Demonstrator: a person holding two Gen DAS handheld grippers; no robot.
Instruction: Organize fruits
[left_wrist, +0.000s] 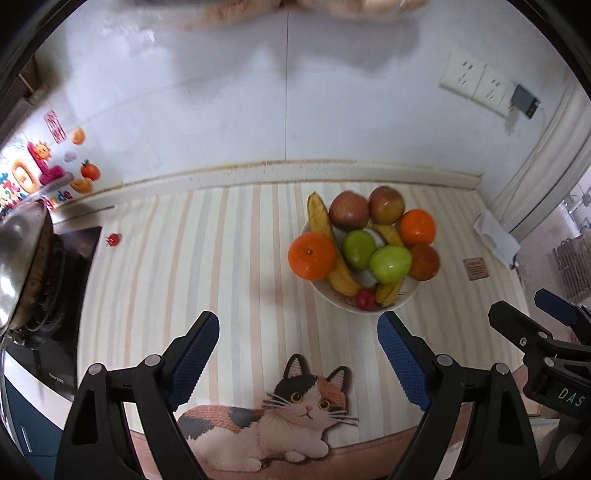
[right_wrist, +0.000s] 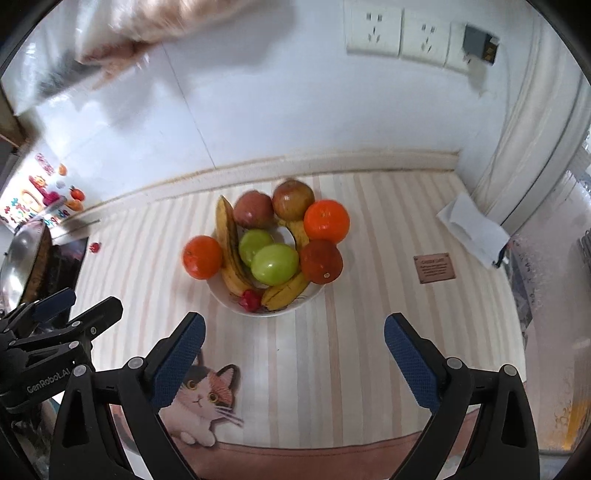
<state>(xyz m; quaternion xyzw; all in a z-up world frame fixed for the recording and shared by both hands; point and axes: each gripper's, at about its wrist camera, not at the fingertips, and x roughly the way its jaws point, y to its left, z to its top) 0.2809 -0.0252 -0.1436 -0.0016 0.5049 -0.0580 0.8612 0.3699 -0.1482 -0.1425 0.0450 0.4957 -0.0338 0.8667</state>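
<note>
A white bowl (left_wrist: 332, 295) on the striped mat holds two red apples (left_wrist: 349, 210), two green apples (left_wrist: 389, 263), bananas (left_wrist: 325, 232), oranges (left_wrist: 312, 255) and a small red fruit (left_wrist: 365, 299). The bowl also shows in the right wrist view (right_wrist: 225, 297), with oranges (right_wrist: 326, 220), green apples (right_wrist: 275, 264) and bananas (right_wrist: 229, 240). My left gripper (left_wrist: 297, 332) is open and empty, in front of the bowl and to its left. My right gripper (right_wrist: 293, 332) is open and empty, just in front of the bowl. Each gripper shows at the edge of the other's view.
A small red fruit (left_wrist: 113, 239) lies on the mat at the left, near a stove with a metal pan (left_wrist: 18, 258). A folded white paper (right_wrist: 472, 229) lies at the right by the wall. A cat picture (left_wrist: 280, 417) marks the mat's near edge. Wall sockets (right_wrist: 399, 37) are behind.
</note>
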